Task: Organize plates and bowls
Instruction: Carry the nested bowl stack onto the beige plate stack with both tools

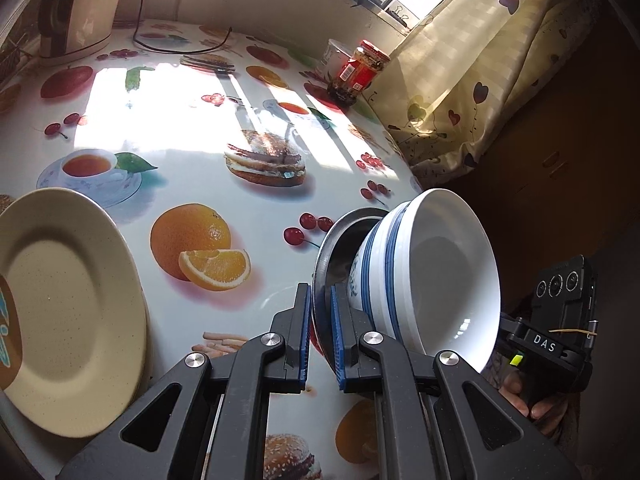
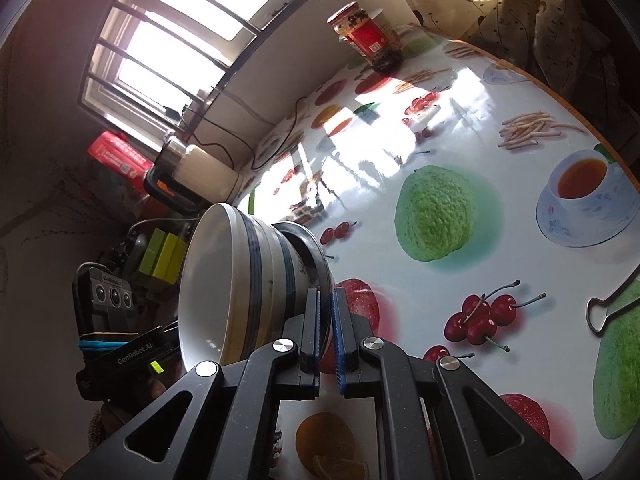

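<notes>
A: What sort of place was this?
B: Somebody's home, dining corner. The table [image 1: 192, 128] wore a fruit-print cover, with an electric kettle [image 1: 80, 8], a sauce jar [image 1: 360, 72], a heart-patterned curtain [image 1: 472, 80] and a barred window [image 2: 176, 28].

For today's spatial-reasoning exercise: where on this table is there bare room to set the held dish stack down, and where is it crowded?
Free: the wide middle of the table, between the beige plate and the red-lidded jar; also its sunlit stretch in the right wrist view. Crowded: the kettle corner, the jar's edge, and around the plate.
</notes>
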